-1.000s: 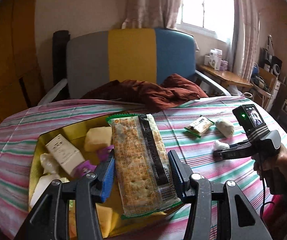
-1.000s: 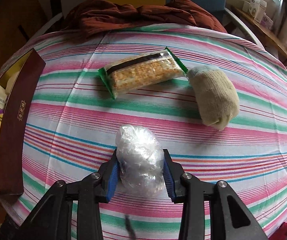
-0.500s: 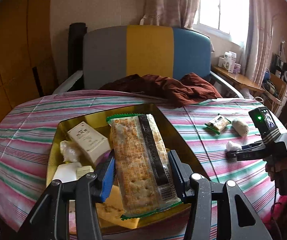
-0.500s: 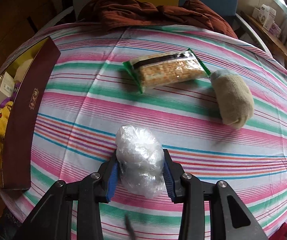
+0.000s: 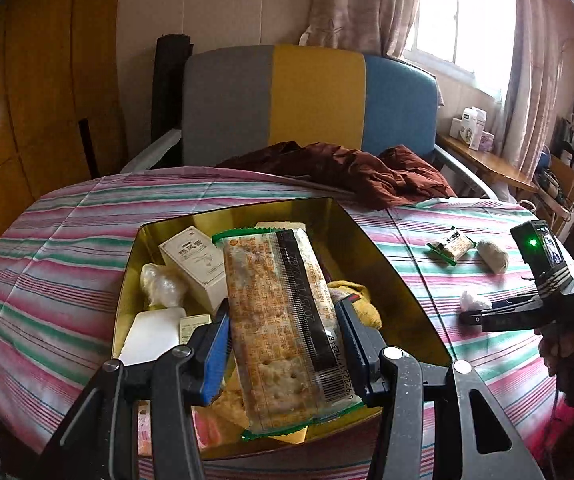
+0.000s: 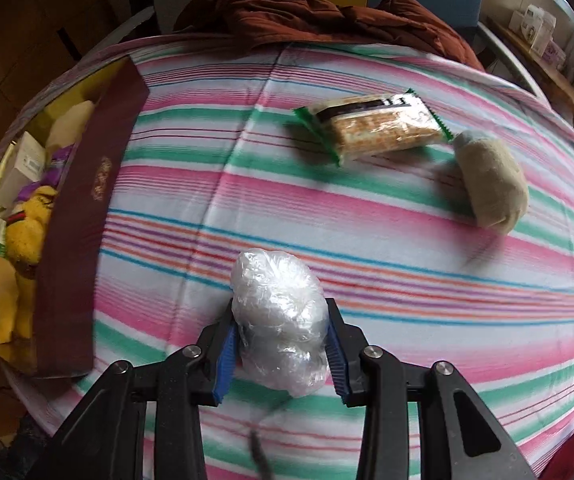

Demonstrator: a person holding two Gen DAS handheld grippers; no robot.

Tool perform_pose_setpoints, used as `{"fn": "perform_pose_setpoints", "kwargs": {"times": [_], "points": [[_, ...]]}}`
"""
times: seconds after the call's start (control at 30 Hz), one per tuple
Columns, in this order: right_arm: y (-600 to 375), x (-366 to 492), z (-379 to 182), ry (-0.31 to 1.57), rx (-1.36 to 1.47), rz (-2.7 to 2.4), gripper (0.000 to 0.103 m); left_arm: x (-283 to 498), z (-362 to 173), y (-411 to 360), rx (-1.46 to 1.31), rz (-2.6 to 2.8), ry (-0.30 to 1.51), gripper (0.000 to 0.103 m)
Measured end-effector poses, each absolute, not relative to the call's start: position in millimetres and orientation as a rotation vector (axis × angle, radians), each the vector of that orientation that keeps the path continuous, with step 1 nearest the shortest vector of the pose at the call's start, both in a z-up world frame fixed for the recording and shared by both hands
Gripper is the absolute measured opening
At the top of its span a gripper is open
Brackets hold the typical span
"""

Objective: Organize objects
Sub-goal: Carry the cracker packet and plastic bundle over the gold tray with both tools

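My left gripper [image 5: 285, 344] is shut on a long cracker packet [image 5: 283, 320] and holds it over the gold-lined box [image 5: 387, 264], which has a white carton [image 5: 195, 260], a plastic wad, a yellow plush toy [image 5: 361, 304] and other items in it. My right gripper [image 6: 281, 344] is shut on a crumpled clear plastic ball [image 6: 279, 316] just above the striped tablecloth [image 6: 327, 208]. It also shows at the right of the left wrist view as the right gripper [image 5: 477, 312], in a hand. The maroon outer wall of the box [image 6: 87, 208] stands to the left.
A second cracker packet [image 6: 375, 124] and a rolled beige sock [image 6: 491, 180] lie on the far right of the table. A crumpled brown cloth [image 5: 347, 168] sits at the back edge before a grey, yellow and blue chair [image 5: 311, 96]. A wooden side shelf [image 5: 487, 164] stands right.
My left gripper has carried the cracker packet over the box, and more of the box interior shows. My right gripper has slid left toward the box with the plastic ball held.
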State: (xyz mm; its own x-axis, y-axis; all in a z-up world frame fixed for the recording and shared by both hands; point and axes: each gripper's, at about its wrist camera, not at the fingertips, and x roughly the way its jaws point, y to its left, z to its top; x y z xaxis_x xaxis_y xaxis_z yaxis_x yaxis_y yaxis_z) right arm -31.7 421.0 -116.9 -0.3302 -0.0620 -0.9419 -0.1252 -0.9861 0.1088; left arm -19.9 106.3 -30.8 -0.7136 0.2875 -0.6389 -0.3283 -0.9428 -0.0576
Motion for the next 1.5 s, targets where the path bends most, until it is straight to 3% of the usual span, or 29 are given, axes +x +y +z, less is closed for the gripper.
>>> {"fn": "perform_pose_setpoints", "kwargs": {"times": [0.5,0.93,1.2,1.5], "points": [[405,-14,-110,0.354,-1.740,2.547,0.037,-18,-36,103,-0.982,2.632,0.084,0.051],[377,19,-62,0.556,-1.513,2.763,0.037,-17,-45,101,-1.017,2.621,0.096,0.051],[316,10,-33,0.457,-1.487,2.974,0.037,-18,-45,96,-1.019,2.624,0.081,0.051],[277,2,-39,0.381,-1.563,3.018,0.037,-23,-46,77,-1.036,2.655,0.038,0.051]]}}
